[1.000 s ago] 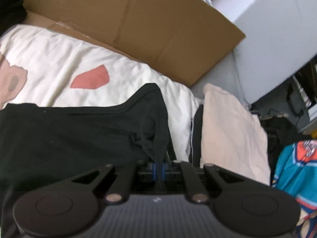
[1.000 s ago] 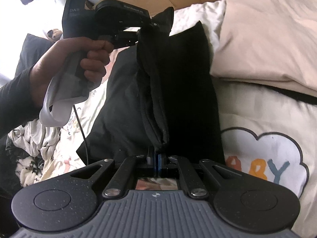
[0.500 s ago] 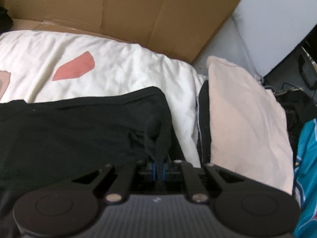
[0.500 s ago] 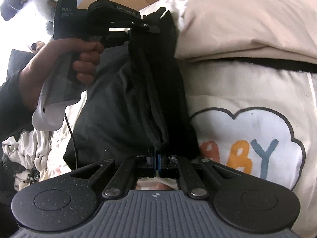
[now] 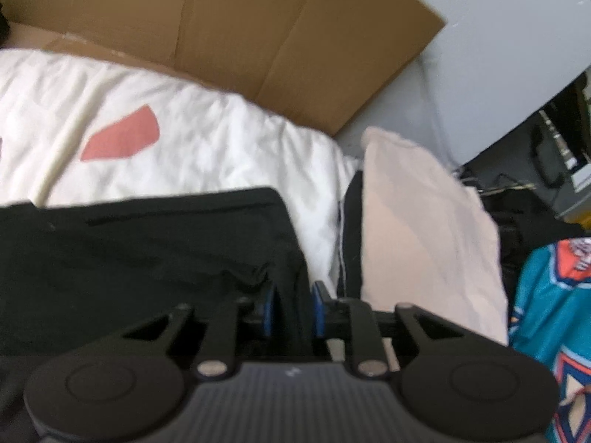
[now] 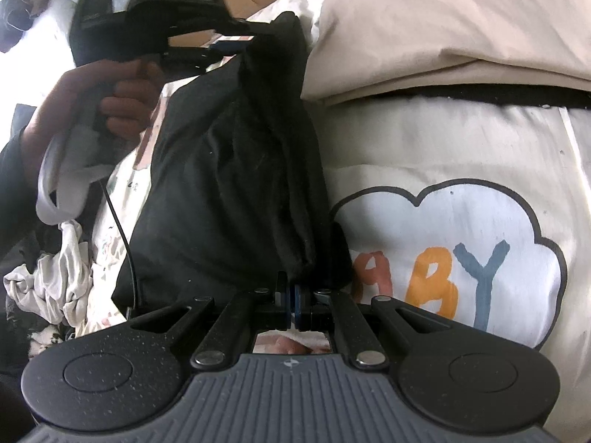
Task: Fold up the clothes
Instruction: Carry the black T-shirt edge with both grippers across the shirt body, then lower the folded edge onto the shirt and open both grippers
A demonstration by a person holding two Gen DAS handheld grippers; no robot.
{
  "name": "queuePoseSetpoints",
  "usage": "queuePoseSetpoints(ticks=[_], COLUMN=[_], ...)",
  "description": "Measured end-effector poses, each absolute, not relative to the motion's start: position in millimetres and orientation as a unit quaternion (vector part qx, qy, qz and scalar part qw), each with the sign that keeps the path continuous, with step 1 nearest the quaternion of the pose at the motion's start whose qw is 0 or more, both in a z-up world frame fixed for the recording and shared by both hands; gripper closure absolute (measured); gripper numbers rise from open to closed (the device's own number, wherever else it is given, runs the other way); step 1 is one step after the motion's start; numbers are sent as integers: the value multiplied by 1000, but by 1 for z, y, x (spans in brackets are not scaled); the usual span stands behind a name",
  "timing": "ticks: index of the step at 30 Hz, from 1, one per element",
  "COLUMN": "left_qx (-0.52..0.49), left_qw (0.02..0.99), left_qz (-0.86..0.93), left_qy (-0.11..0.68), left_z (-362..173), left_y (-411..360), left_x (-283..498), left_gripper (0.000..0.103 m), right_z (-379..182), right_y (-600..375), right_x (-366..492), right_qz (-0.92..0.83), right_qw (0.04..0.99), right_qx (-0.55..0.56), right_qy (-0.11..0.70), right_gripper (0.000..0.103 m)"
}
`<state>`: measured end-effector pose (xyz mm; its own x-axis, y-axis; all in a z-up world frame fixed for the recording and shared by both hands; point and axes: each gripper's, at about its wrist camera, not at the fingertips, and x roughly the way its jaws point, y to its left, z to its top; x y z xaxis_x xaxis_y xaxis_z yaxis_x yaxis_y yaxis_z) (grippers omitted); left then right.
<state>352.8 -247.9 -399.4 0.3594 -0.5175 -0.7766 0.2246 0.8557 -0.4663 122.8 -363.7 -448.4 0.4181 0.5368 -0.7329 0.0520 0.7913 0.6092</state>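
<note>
Soft, limp black garment (image 6: 236, 184) sags between grips: right gripper (image 6: 293, 297) jaws pinch its near edge; left gripper (image 5: 291, 310) jaws part narrowly around its far edge.

Bright daylight comes from the top left (it washes out that corner). The left view is blurry. Edges bend and go dark. The black cloth (image 6: 236, 184) hides details.

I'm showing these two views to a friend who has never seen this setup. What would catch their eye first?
Probably the black garment, stretched between the two tools: the right tool pinches its near edge, and the left tool, held in a hand, sits at the far edge with its pads parted. Next, the cloud print with coloured letters on the bedding at right, and the beige folded cloth above it.
</note>
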Motion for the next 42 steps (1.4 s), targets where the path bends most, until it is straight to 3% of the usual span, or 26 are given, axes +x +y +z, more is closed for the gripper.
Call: queuePoseSetpoints(ticks=[12,18,19,21,24,28,30,42], left_qx=[-17,32,36,40,35,31,29,14], left_qw=[789,795,796,797,798,798,798,797], left_qz=[-318,-329,-331,-332,-331,-331,-331,-328], left_qy=[526,509,506,503,503,503,503,506], left_z=[-409,-422,-423,-426,-430,-433,-435,-434], left_y=[-253,-269,-270,-270,-271,-272,-273,-274], left_x=[311,299,299,299,302,306,308,321], left_gripper=[86,86,86,86,86,86,85,85], right_z=[-453,-451,-451,-452,-453,-449,-449,-451], right_y=[-384,-393,-394,-398,-403,-411,-416,-421], right_x=[116,115,115,115,115,111,109,96], right_qz=[153,146,144,139,136,130,120,103], right_qw=[782,778,776,774,770,773,771,776], right_qx=[309,336,343,356,370,381,391,368], right_qy=[519,510,509,505,501,490,488,502], right_gripper=[103,97,94,75,74,77,99,103])
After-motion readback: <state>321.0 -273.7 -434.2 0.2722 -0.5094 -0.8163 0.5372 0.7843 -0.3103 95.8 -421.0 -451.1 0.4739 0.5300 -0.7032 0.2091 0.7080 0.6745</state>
